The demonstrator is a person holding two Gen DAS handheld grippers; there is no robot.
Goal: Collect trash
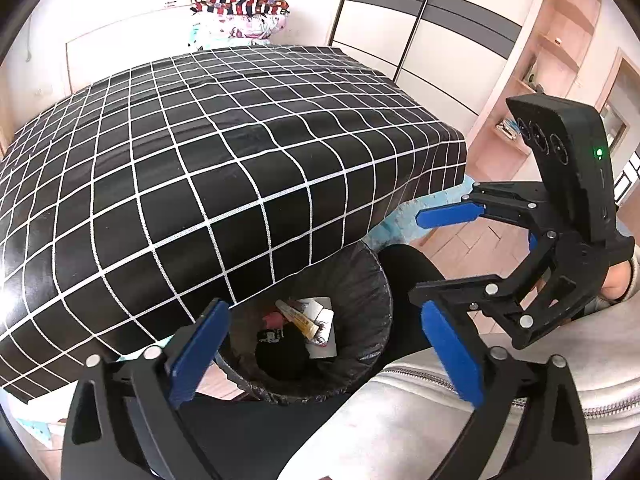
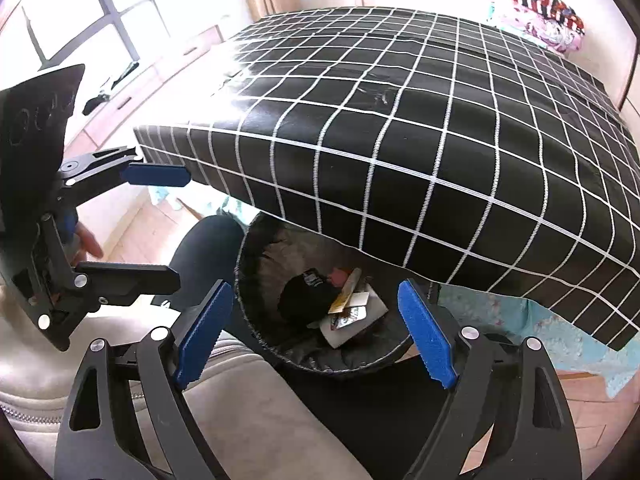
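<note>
Jaws on both grippers stand wide w/ nothing between them: left gripper [image 1: 324,352] and right gripper [image 2: 316,332] each show bare blue pads, both hanging over the bin [image 1: 372,280]. No earlier view given, so only the state now.

Trash sits inside the bin, which is tucked half under the table edge by the person's knee [image 1: 404,272]. In the pile: a dark crumpled lump [image 1: 284,352], a yellow tube or wrapper [image 1: 298,318], white card or paper [image 1: 326,320], sth pink [image 1: 272,318]. Table top [image 1: 224,152] looks clear of litter in both views, so collecting seems about done, judging by the layout.

Risks from here:
- Bin is close under the overhanging cloth; a gripper lowered again could snag the cloth hem or knock the rim and tip the bin.
- Liner is thin and loose at the rim; a fingertip catching it could pull it down into the bin.
- Two grippers are near each other over one small opening, so they could clash if both move inward.
- Light paper bits near the top could spill if the bin gets bumped.

Materials etc.: tablecloth is black w/ white grid lines, glossy, prob. wipeable plastic-type, draping stiffly over the edge. Bin is round, lined w/ a wrinkled dark plastic bag. Pads are blue, ribbed, flat; gripper frames are black, hard, w/ silver pivots. Person's jacket [image 1: 400,420] is pale, smooth, w/ a metal zip. Floor is light wood-look boards.
</note>
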